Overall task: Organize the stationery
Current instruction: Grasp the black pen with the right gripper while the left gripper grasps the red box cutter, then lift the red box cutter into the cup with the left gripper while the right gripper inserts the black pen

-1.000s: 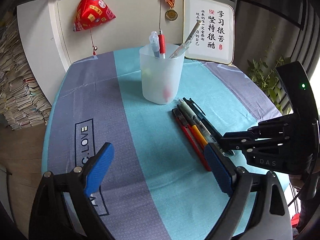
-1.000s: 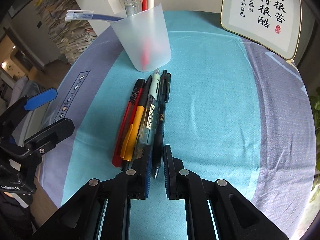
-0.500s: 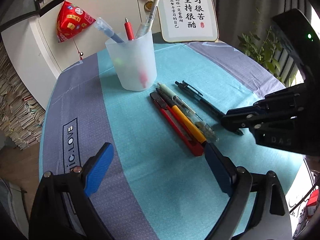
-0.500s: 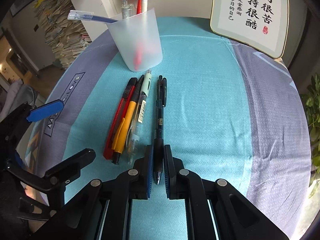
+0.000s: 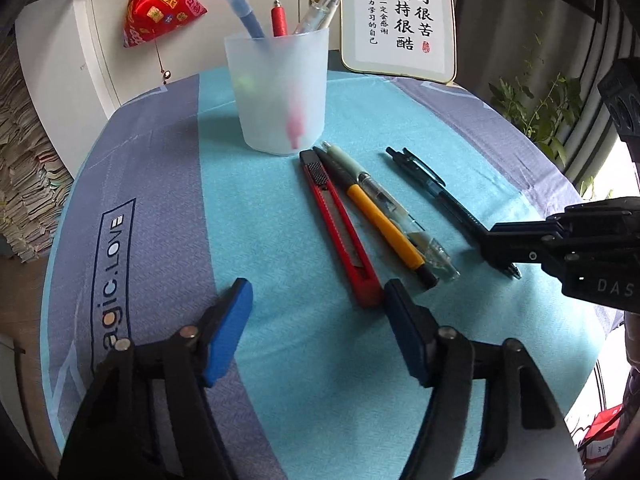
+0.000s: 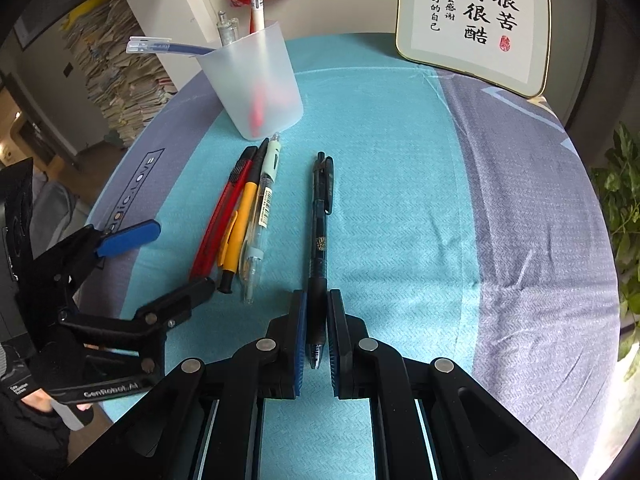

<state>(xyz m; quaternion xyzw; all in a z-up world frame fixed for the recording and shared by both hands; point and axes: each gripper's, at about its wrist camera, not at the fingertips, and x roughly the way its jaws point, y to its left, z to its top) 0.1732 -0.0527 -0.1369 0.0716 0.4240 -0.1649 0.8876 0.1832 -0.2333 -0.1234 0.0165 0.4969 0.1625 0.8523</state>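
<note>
Black pen [image 6: 319, 236] lies on the teal band of the counter [image 6: 400, 160] at the centre of the right wrist view, clip end pointing up the frame toward the cup, tip end clamped between the pads of the right tongs [image 6: 317, 336], which are clenched on it low on the barrel. It is light, stiff and smooth plastic, so it will probably swing or slip if it is pinched this near one end; a hold closer to the middle of the barrel would balance it better, though the rubbery blue pads should help. Just left of it, apart from it, three things lie side by side: a clear pen [image 6: 262, 204], an orange pen [image 6: 240, 224] and a red utility knife [image 6: 218, 220]. Above them stands the frosted cup [image 6: 256, 88], already holding several pens. In the left wrist view the left tongs [image 5: 316, 300] have just been closing and stand half open with nothing between the pads, the right-hand pad just beside the near end of the knife. A framed calligraphy board [image 6: 476, 20] leans at the upper right.
</note>
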